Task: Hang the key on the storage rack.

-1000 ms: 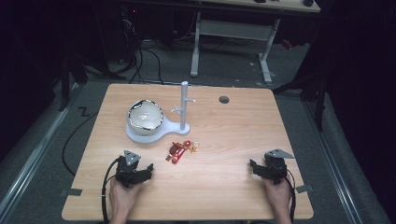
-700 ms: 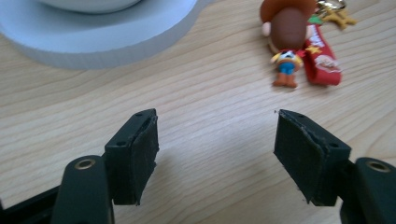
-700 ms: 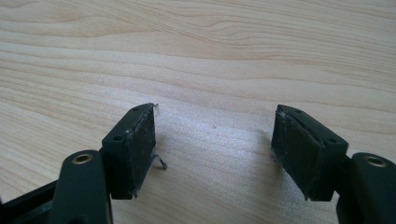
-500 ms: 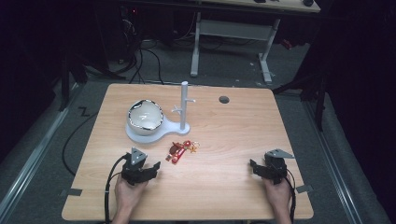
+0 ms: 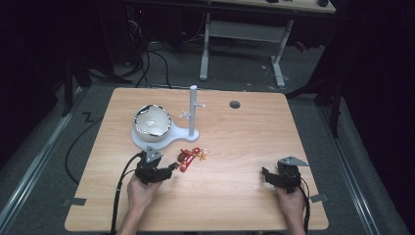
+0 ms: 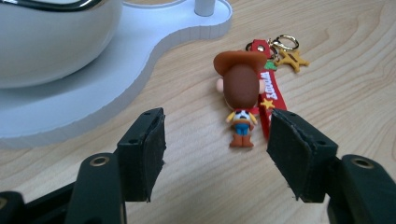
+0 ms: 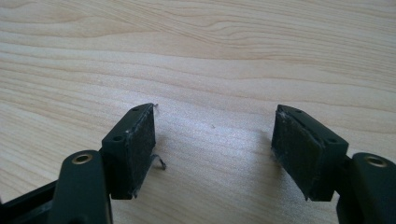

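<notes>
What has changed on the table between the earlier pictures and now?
The left claw moved forward toward the cowboy keychain, its jaws just closing partway, the keychain ahead of them and untouched. The right claw, bowl and white stand stayed put.

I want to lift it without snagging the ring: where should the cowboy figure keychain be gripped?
Grip the small brown-hatted cowboy figure keychain across its brown body, coming from the feet end, as the left tool faces it. It lies flat; red strap and gold ring trail beyond.
</notes>
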Available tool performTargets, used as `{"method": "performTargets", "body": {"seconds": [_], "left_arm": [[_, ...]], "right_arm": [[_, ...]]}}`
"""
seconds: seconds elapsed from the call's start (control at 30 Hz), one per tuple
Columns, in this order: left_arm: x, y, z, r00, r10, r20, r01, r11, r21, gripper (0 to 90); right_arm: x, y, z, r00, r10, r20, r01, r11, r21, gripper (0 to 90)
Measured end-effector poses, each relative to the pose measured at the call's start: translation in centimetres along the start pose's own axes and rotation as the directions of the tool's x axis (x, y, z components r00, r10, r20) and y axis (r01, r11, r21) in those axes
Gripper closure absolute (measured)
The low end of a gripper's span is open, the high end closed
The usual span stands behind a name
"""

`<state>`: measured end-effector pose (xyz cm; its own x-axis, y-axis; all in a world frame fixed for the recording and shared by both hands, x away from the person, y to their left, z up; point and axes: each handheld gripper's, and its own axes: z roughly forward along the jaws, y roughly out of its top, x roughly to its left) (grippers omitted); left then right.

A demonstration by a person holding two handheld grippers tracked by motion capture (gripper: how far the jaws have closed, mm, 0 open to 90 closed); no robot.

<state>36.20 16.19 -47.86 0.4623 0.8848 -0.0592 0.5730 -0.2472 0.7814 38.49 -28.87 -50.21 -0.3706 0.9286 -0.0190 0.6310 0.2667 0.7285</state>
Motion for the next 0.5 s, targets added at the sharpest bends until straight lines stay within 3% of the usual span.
{"method": "performTargets", "body": {"seconds": [0.2,0.27,0.5], "left_arm": [[0.1,0.9,1.2,1.0000,0.001,0.007,-0.001,1.0000,0.000,38.0],[0.3,1.0,1.6,0.9993,-0.029,0.023,0.030,0.9994,-0.018,38.5],[0.6,0.9,2.7,0.9982,-0.057,0.021,0.057,0.9983,-0.014,38.9]], "right_arm": [[0.0,0.0,0.0,1.0000,0.000,0.000,0.000,1.000,0.000,30.9],[0.0,0.0,0.0,1.0000,-0.001,0.000,0.001,1.000,0.000,30.9],[0.0,0.0,0.0,1.0000,-0.001,0.000,0.001,1.000,0.000,30.9]]}}
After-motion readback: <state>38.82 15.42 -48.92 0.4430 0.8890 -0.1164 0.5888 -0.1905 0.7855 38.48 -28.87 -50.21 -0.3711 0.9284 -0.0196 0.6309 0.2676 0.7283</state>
